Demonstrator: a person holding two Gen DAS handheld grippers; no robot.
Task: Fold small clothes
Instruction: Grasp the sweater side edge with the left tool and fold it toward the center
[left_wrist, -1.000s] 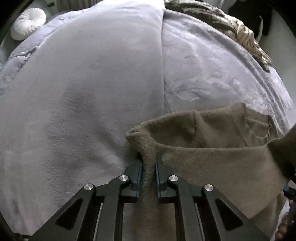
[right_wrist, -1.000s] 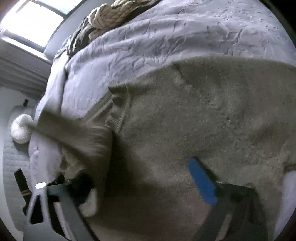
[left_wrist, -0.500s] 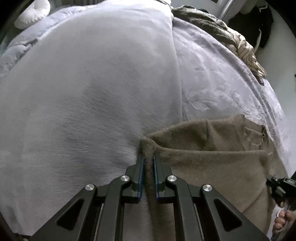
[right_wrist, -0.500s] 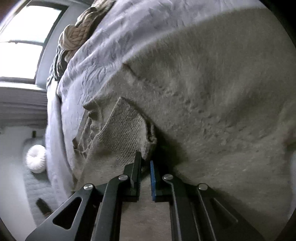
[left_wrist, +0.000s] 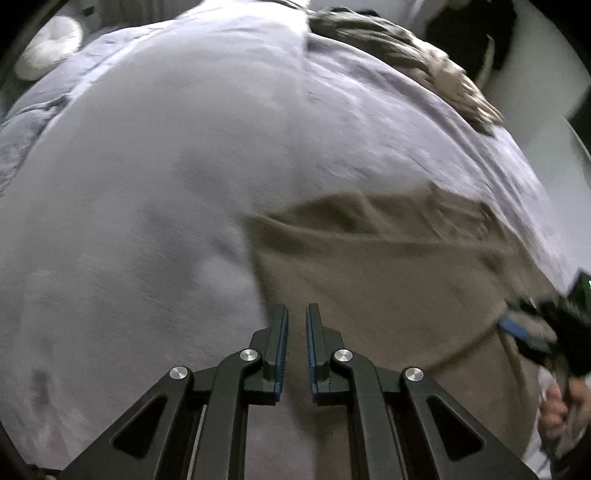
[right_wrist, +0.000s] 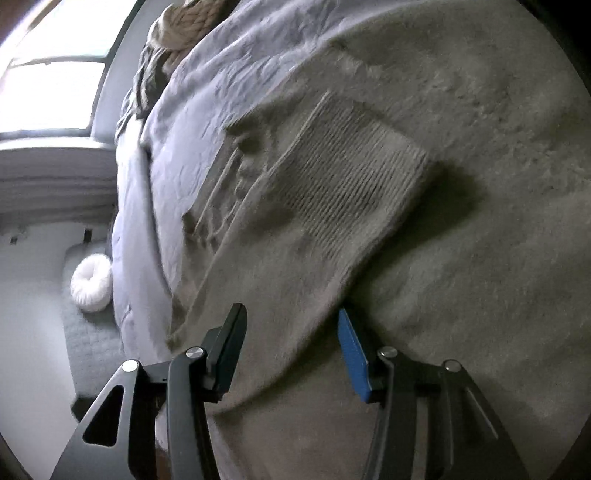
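Note:
A brown knit sweater lies on the pale lilac bed cover. My left gripper is shut at the sweater's left edge. That edge runs straight to its fingertips and brown knit fills the narrow gap, though the view is blurred. In the right wrist view a sleeve with a ribbed cuff lies folded across the sweater's body. My right gripper is opening; the sleeve passes between its fingers, and the pads do not press it. The right gripper and the hand holding it also show at the right edge of the left wrist view.
A white round cushion sits on the floor beside the bed. A beige braided throw lies at the bed's far end. A bright window is beyond it.
The right jaws, closed on the sleeve half a second ago, now stand apart with the cuff resting on the sweater. The left gripper has drawn back and up, still shut; the sweater's corner sits farther from its tips.

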